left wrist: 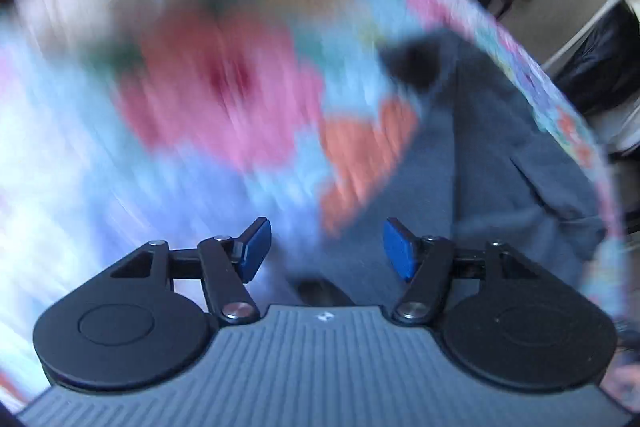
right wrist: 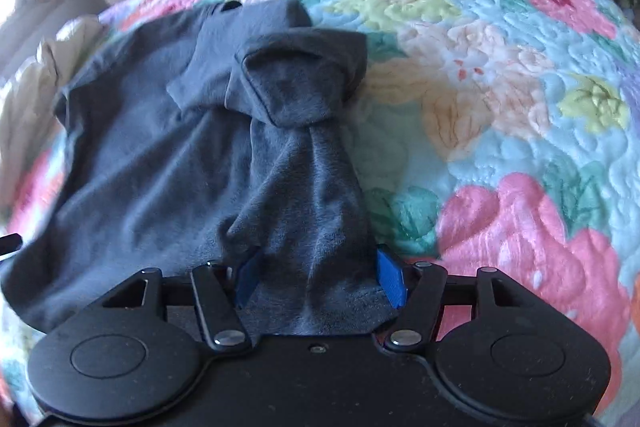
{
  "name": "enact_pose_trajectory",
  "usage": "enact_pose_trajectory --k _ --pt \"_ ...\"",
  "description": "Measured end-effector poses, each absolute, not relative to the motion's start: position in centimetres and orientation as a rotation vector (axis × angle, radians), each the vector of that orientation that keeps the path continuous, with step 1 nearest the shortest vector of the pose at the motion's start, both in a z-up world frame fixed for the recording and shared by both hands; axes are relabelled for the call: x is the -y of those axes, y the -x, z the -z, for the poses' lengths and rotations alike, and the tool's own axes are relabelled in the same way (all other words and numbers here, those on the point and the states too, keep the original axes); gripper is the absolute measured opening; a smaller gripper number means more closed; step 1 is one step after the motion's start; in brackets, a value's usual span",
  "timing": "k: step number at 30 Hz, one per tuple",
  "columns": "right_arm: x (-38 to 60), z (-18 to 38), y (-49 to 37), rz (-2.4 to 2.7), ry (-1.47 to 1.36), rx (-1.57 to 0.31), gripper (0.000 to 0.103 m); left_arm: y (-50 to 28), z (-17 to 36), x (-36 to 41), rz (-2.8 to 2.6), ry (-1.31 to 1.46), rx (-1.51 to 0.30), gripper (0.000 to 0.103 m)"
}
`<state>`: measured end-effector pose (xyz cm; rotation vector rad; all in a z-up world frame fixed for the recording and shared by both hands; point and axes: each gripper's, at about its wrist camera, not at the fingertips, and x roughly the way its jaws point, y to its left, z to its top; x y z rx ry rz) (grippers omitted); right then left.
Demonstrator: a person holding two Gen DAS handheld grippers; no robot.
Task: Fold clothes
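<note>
Your right gripper (right wrist: 318,281) had fabric of the grey shirt (right wrist: 160,155) bunched between its blue pads, jaws wide; a firm grasp couldn't be told. The shirt lay across the quilt's (right wrist: 500,87) left side. Your left gripper (left wrist: 326,247) hung released over it.

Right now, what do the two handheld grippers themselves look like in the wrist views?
Both look alike in build: black linkage arms with silver pivot screws, two round black discs at the base, and blue pads on the fingers. The left gripper sits on a grey ribbed body with a small white mark. The right gripper sits on a plain black body. No cables or sleeves show.
</note>
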<state>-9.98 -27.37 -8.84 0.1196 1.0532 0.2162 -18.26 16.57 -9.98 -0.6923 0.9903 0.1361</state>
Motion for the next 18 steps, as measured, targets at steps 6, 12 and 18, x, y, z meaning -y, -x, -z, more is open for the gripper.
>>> enact_pose_trajectory --k 6,12,18 --pt "25.2 6.3 12.0 -0.262 0.055 -0.895 0.007 18.2 9.9 -15.1 -0.061 0.643 -0.944 0.027" --pt "27.6 0.7 15.0 -0.179 -0.054 -0.686 0.005 20.5 6.7 -14.0 -0.101 0.539 -0.814 0.007" --pt "26.9 -4.0 19.2 -0.194 0.126 -0.731 0.005 21.8 5.3 -14.4 -0.103 0.482 -0.826 0.007"
